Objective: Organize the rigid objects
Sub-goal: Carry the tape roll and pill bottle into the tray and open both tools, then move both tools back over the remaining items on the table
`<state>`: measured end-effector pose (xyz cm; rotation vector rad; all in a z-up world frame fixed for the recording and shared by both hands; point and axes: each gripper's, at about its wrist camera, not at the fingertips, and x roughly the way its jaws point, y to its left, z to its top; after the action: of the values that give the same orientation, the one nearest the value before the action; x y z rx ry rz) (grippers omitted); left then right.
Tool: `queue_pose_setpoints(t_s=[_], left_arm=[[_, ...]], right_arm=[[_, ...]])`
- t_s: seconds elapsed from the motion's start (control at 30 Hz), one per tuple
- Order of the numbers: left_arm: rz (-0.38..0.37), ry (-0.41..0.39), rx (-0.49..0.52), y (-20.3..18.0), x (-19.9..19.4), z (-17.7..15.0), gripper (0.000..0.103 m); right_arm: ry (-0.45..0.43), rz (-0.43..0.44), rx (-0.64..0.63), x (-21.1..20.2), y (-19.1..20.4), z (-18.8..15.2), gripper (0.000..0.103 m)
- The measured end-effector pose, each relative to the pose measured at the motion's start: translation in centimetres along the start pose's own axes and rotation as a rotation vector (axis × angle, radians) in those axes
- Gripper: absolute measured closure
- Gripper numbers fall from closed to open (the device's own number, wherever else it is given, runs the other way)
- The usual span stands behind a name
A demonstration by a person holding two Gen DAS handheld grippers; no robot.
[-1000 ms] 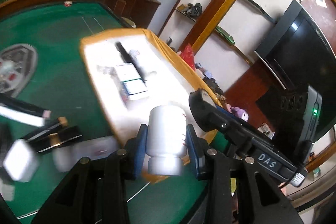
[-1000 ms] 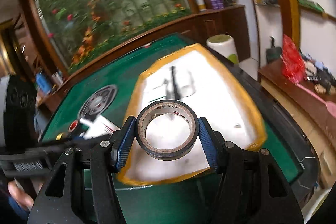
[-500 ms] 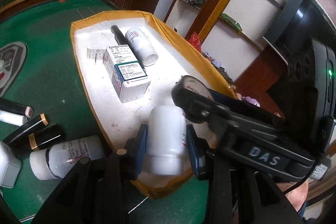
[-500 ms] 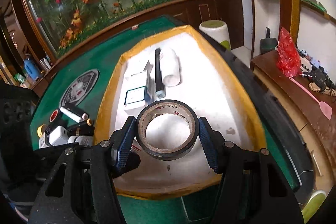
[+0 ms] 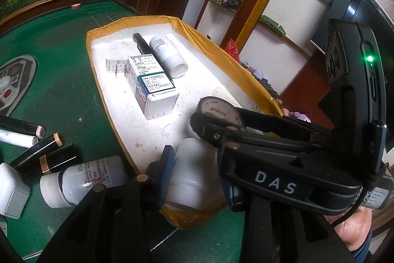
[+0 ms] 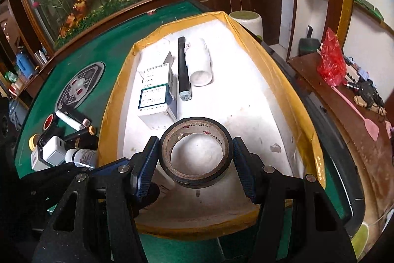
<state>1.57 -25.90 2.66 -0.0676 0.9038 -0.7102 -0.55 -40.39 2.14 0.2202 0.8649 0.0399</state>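
Rigid objects are partly sorted: inside the yellow-rimmed white tray already lie a medicine box, a black marker, a white bottle on its side and a small white charger behind the box. Both tongs hover over the tray's near end with loads not yet released. The left tongs are clamped nearly shut on an upright white pill bottle; the right tongs stand about half open, pads pressing either side of a roll of black tape. Judging by what remains, the job is around halfway: left of the tray on the green felt surface wait another white bottle, several markers and a white adapter, clustered close together. That surface looks like a mahjong table, with a round grey control panel at its centre. Around it are a planted floral wall, dark wood cabinets, white shelves and a cluttered side counter carrying a red bag.
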Motion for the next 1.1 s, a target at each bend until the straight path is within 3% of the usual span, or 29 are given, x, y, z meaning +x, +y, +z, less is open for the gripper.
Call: queue_pose_setpoints(t_s=[0.1,0.37,0.5,0.57,0.83,1.1], left_arm=[[0.001,0.003,0.008,-0.3,0.1,0.0,0.062],[-0.053,-0.008,-0.001,-0.4,-0.6,-0.1,0.041],[-0.057,-0.023,0.006,-0.6,-1.2,-0.4,0.037],[-0.058,-0.039,0.012,-0.8,-1.7,-0.6,0.029],[-0.091,-0.090,-0.001,-0.6,-4.1,-0.7,0.029],[-0.068,-0.113,-0.025,1.3,-7.1,-1.0,0.029]], right_arm=[[0.001,-0.005,-0.005,0.0,0.3,-0.1,0.043],[-0.029,-0.005,0.024,-1.2,0.2,-0.3,0.042],[-0.057,-0.016,0.033,-2.0,0.2,-0.4,0.033],[-0.087,-0.006,0.052,-2.8,0.1,-0.6,0.033],[-0.263,0.009,0.099,-7.2,0.1,-0.9,0.033],[-0.329,0.093,0.096,-9.0,2.3,-1.9,0.033]])
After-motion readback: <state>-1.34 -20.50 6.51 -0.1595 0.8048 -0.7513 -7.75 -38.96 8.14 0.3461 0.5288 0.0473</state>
